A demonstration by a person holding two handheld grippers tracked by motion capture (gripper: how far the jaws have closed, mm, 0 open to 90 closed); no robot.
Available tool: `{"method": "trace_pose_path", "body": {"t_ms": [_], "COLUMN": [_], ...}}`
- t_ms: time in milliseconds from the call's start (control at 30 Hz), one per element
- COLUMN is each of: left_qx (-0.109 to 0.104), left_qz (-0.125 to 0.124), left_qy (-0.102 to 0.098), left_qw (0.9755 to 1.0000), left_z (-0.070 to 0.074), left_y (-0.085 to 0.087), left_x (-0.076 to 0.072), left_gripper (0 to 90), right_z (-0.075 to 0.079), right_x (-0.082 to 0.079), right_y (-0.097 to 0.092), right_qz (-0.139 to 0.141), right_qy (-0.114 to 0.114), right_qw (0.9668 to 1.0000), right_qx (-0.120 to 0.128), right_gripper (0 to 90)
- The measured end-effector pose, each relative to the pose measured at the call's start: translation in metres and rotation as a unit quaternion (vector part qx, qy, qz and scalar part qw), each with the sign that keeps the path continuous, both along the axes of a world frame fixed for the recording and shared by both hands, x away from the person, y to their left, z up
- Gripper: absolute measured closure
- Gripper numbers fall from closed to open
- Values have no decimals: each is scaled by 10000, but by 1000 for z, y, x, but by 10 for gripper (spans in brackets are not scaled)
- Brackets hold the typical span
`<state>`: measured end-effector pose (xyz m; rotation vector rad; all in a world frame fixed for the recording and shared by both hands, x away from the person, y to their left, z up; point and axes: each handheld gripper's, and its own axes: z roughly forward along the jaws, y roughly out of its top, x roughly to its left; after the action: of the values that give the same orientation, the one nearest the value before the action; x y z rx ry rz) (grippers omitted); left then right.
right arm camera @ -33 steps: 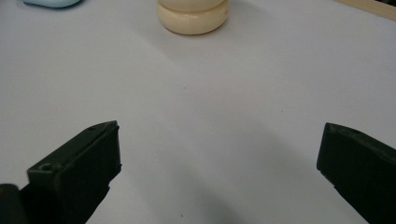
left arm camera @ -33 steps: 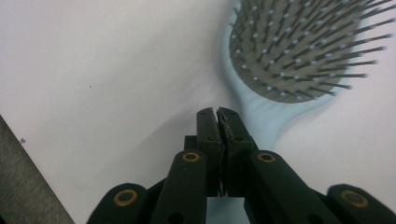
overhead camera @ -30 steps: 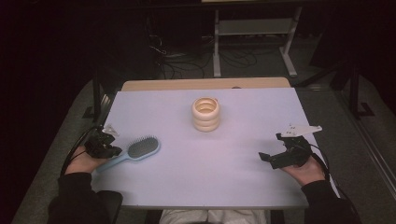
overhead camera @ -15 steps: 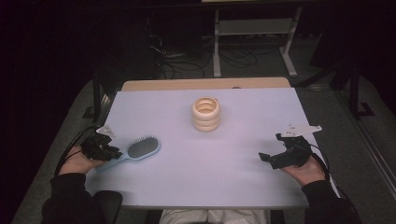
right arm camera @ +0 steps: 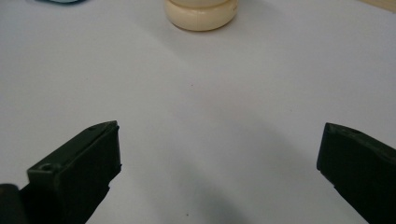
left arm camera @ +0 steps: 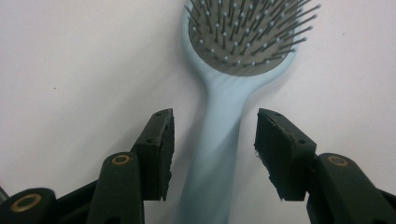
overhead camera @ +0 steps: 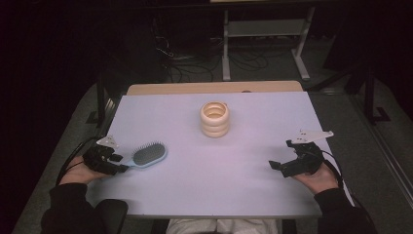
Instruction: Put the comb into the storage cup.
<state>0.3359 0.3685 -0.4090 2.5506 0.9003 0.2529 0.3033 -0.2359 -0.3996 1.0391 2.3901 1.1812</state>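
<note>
The light-blue hairbrush (overhead camera: pixel 144 156) lay bristles-up near the left edge of the pale tabletop (overhead camera: pixel 214 190); its handle ran between the jaws of the left hand-held gripper (left arm camera: pixel 214 149), which had just been opening, the pads standing clear of the handle on both sides; the right hand-held gripper (overhead camera: pixel 285 165) rested near the right edge, jaws spread wide over bare surface; a cream ringed holder (overhead camera: pixel 215 118) stood upright toward the far middle, well apart from both.

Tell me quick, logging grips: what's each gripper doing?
Left gripper: jaws just opening, hairbrush handle between them, not pressed.
Right gripper: open, holding nothing.
</note>
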Motion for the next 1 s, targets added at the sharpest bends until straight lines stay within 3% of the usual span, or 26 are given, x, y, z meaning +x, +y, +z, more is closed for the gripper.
{"method": "trace_pose_path", "body": {"t_ms": [567,700,767,900,1000], "left_qx": [236,165,265,406,360], "left_qz": [-473,-523,-594,-674,-653], "left_qy": [282,261,244,187,162], "left_qw": [9982,9982,9976,9967,9971], "left_z": [-11,-10,-9,-8,-9], "left_y": [-13,-13,-14,-19,-18], "left_x": [13,13,13,12,13], "left_gripper": [506,627,690,701,702], "right_z": [-1,-1,-1,-1,-1], "right_x": [1,1,1,1,1], "right_y": [3,3,3,3,3], "right_qz": [101,103,101,104,110], "right_qy": [12,12,11,6,12], "right_qw": [9999,9999,9999,9999,9999], "right_qx": [-52,-66,-75,-67,-70], "right_gripper": [0,0,0,0,0]}}
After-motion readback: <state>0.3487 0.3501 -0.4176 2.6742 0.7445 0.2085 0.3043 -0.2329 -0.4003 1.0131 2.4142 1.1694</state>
